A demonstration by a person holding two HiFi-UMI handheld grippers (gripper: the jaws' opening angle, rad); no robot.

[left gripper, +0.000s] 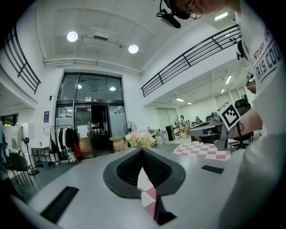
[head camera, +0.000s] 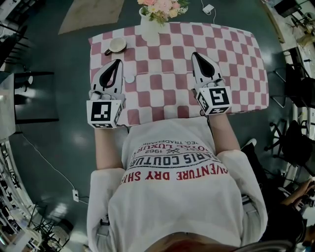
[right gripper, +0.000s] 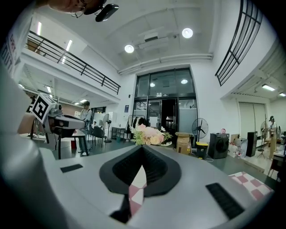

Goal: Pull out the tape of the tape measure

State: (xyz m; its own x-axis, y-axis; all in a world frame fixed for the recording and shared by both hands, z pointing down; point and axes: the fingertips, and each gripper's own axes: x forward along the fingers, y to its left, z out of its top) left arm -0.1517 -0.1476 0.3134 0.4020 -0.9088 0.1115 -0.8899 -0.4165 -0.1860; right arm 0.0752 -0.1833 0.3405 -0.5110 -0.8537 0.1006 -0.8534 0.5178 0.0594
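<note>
Both grippers rest on the red-and-white checked tablecloth (head camera: 236,59), pointing away from the person. My left gripper (head camera: 118,61) is shut with nothing between its jaws, and its tips meet in the left gripper view (left gripper: 142,150). My right gripper (head camera: 195,54) is also shut and empty, its tips together in the right gripper view (right gripper: 143,147). A small white round object (head camera: 129,78) lies on the cloth just right of the left gripper, apart from it; I cannot tell whether it is the tape measure. Neither gripper view shows it.
A white vase (head camera: 149,27) of pink flowers (head camera: 162,7) stands at the table's far edge. A round cup (head camera: 116,45) sits at the far left corner. A white device on a cable (head camera: 208,8) lies on the floor beyond. Chairs and desks ring the table.
</note>
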